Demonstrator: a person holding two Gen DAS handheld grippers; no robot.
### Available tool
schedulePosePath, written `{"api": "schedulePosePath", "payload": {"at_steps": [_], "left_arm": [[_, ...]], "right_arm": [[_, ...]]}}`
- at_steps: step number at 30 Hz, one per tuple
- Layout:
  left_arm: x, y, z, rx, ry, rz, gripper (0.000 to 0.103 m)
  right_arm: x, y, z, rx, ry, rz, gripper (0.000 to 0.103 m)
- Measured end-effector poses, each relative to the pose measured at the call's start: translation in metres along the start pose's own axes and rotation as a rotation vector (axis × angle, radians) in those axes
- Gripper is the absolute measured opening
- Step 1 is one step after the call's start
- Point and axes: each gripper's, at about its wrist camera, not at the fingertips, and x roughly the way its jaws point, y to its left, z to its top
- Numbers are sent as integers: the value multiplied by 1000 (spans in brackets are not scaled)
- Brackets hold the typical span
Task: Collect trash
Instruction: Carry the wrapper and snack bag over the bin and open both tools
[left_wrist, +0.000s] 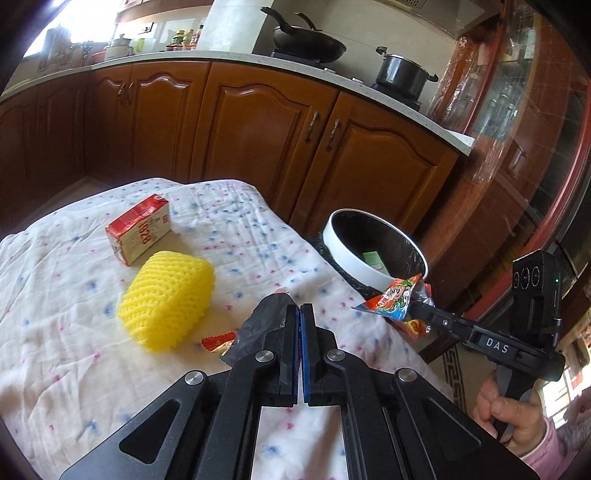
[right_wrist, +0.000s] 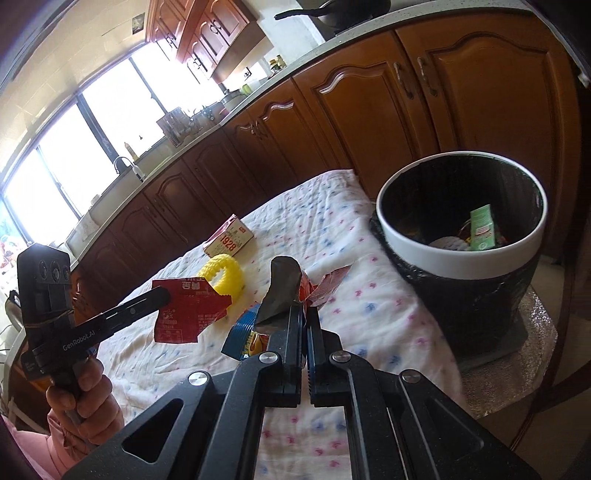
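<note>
My left gripper (left_wrist: 298, 308) is shut on a red snack wrapper (right_wrist: 188, 310), held above the cloth-covered table (left_wrist: 55, 332); in the left wrist view only its edge (left_wrist: 218, 341) shows. My right gripper (right_wrist: 304, 310) is shut on a colourful cartoon snack wrapper (left_wrist: 395, 299), held near the rim of the black trash bin (right_wrist: 461, 236) with its white ring. A yellow foam fruit net (left_wrist: 168, 304) and a red-and-white carton (left_wrist: 138, 229) lie on the table. The bin holds a green packet (right_wrist: 482, 229) and other trash.
Wooden kitchen cabinets (left_wrist: 258, 122) run behind the table, with a wok (left_wrist: 308, 40) and a pot (left_wrist: 400, 72) on the counter. The bin stands off the table's right edge on a silver mat (right_wrist: 517, 362). A glass-fronted cabinet (left_wrist: 517, 110) is at far right.
</note>
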Motion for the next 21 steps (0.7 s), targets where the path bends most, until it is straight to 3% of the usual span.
{"api": "schedulePosePath", "payload": {"at_steps": [11, 21], "left_arm": [[58, -38, 31, 54, 13, -50, 0], [115, -68, 64, 91, 24, -74, 0]], "right_arm": [[-31, -51, 25, 49, -73, -86, 2], [-33, -86, 52, 67, -98, -150, 2]]}}
